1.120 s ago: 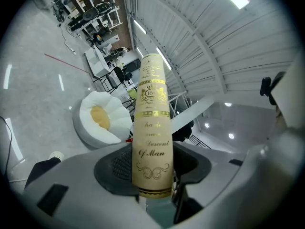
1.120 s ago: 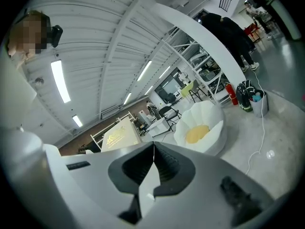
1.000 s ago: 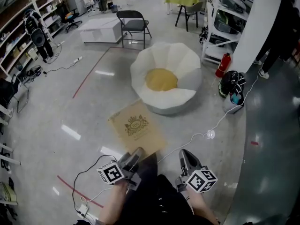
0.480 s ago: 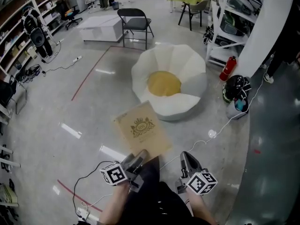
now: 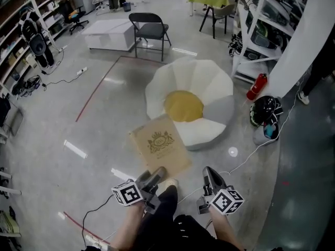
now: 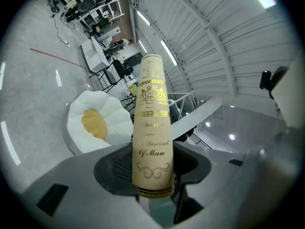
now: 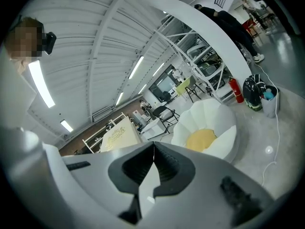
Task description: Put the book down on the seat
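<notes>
My left gripper (image 5: pixel 155 174) clamps the book (image 5: pixel 159 145) by the foot of its spine, held out short of the flower-shaped seat (image 5: pixel 209 82); I judge it a stiff, fairly heavy hardback, levering on that corner hold; my right gripper (image 5: pixel 210 177) is closed, empty.

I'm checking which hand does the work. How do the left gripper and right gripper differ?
The left gripper is clamped on the tan book; the right gripper holds nothing. The left gripper's jaws stand apart by the book's thickness; the right gripper's jaws are closed together. Both are held low in front of the person and point toward the white flower-shaped seat.
</notes>
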Demonstrator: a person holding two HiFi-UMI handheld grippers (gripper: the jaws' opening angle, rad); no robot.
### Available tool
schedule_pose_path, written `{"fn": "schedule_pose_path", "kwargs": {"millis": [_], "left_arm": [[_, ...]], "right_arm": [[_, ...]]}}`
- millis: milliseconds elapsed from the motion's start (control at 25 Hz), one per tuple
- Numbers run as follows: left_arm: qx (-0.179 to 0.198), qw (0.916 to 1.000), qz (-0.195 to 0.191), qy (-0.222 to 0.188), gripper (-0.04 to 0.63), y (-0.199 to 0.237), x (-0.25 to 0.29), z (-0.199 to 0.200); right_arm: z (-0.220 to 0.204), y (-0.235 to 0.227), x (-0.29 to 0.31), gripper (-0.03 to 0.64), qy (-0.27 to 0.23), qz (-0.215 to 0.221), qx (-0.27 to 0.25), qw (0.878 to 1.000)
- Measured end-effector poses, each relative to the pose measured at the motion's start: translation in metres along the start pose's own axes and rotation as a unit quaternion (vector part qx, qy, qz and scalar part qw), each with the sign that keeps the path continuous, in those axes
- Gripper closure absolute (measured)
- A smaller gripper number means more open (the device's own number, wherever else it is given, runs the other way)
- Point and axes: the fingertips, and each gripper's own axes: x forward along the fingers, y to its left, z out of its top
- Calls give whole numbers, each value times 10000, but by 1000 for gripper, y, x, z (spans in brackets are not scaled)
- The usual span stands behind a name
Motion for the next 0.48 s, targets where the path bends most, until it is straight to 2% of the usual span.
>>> {"fn": "schedule_pose_path", "kwargs": {"millis": [280, 480], "left_arm": [[13, 10000, -84, 51, 371, 24, 41, 59], [-32, 9997, -212, 94, 371, 31, 59, 86]], "right_arm": [[26, 4, 66, 606, 25, -37, -5, 10000], [38, 6, 91, 606, -67, -119, 22, 9999]]}}
